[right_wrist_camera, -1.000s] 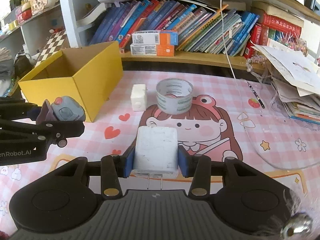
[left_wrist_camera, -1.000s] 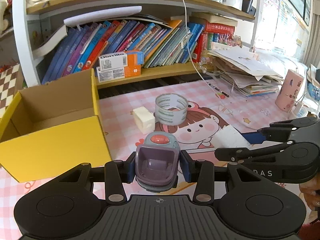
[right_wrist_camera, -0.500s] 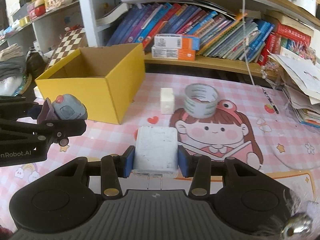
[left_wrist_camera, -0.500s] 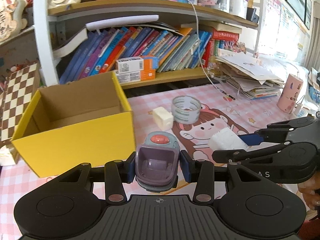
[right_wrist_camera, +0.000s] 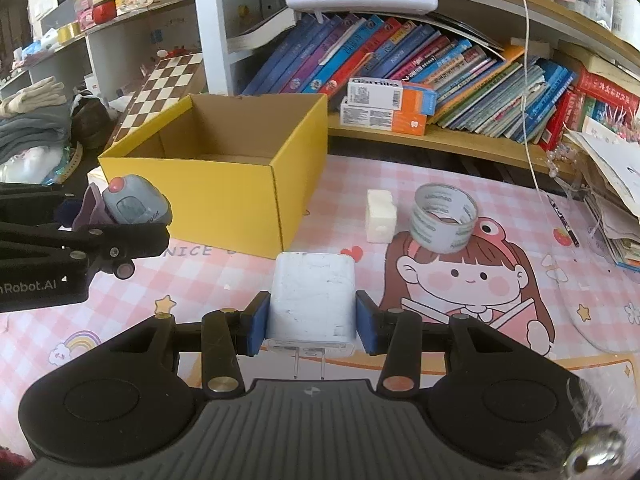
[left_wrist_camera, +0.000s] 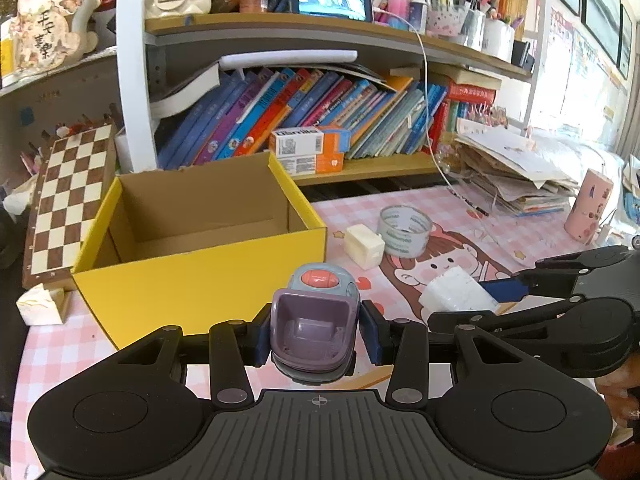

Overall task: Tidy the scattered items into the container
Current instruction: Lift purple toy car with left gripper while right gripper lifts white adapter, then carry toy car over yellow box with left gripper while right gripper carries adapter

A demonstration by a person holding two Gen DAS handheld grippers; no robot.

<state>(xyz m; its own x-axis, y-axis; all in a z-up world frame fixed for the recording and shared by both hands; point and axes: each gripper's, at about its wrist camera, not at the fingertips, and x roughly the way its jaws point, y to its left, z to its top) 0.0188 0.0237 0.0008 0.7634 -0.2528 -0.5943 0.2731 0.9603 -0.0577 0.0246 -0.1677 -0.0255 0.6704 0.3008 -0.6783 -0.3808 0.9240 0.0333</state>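
My left gripper (left_wrist_camera: 316, 332) is shut on a small grey and purple toy truck (left_wrist_camera: 314, 316), held above the pink mat in front of the open yellow cardboard box (left_wrist_camera: 200, 284). The box is empty inside. My right gripper (right_wrist_camera: 310, 320) is shut on a white plug charger (right_wrist_camera: 312, 300), held right of the box (right_wrist_camera: 224, 192). The toy truck also shows in the right wrist view (right_wrist_camera: 128, 204), and the charger in the left wrist view (left_wrist_camera: 456, 294). A white cube (right_wrist_camera: 380, 216) and a tape roll (right_wrist_camera: 444, 216) lie on the mat.
A bookshelf (left_wrist_camera: 320, 120) full of books stands behind the mat, with a white cable (right_wrist_camera: 528, 80) hanging down. A chessboard (left_wrist_camera: 68, 200) leans left of the box. A paper stack (left_wrist_camera: 512, 176) and a pink cup (left_wrist_camera: 588, 208) sit at the right.
Both grippers have risen and pulled back with their objects still held, so the whole box and its inside now show. The cube and tape roll have not moved.
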